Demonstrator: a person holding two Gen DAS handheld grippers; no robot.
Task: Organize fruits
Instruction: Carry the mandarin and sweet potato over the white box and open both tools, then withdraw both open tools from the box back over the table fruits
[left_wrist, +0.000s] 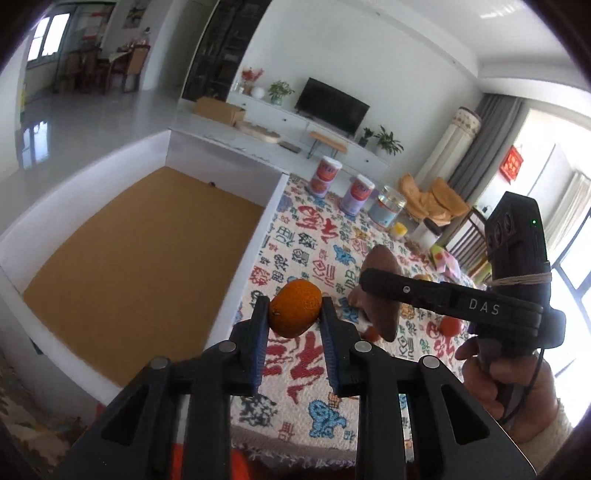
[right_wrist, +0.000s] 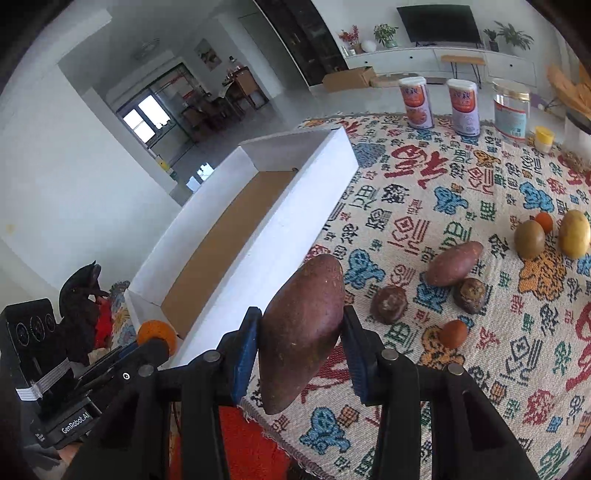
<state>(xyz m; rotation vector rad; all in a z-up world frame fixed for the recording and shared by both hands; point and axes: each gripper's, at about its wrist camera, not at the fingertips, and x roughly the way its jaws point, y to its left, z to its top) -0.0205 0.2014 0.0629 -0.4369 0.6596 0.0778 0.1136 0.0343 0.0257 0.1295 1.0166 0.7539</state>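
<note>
Fruits are in the air now: the left gripper is clenched on a small orange, and the right gripper is clenched on a sweet potato. Both hang just beside the white box, above the desk. I judge this as the carrying step; next each must cross the box wall and release. The brown box floor is free. More fruits wait well apart.
</note>
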